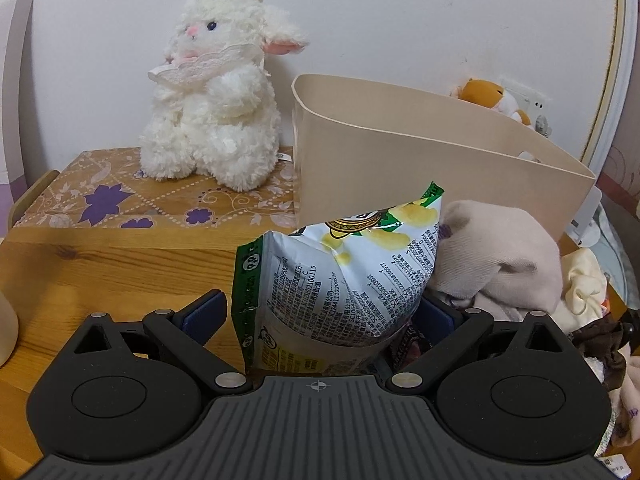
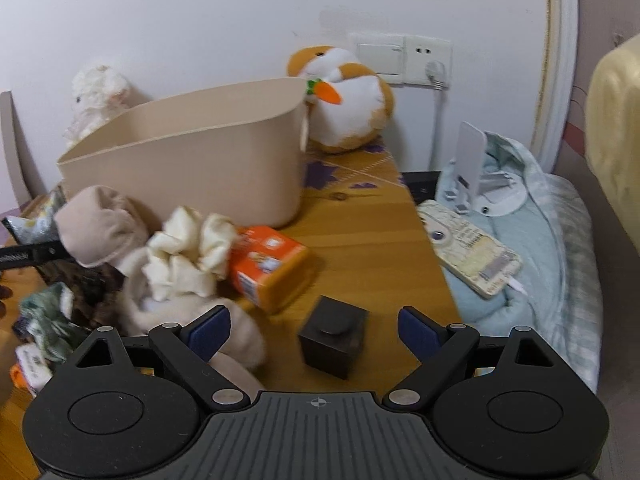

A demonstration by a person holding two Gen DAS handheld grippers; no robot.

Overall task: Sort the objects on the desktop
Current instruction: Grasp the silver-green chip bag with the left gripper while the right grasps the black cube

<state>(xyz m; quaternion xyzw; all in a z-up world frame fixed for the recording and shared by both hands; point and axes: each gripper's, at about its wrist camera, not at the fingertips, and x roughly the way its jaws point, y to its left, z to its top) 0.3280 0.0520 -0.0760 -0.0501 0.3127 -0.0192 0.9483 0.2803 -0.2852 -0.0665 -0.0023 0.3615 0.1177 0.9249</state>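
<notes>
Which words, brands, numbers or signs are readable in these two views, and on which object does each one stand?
No text can be quoted with certainty.
snack bag: dense black print and digits, too small to read.
orange box: coloured print, blurred.
black strip: white lettering, blurred.
phone case: patterned print, too small to read.
</notes>
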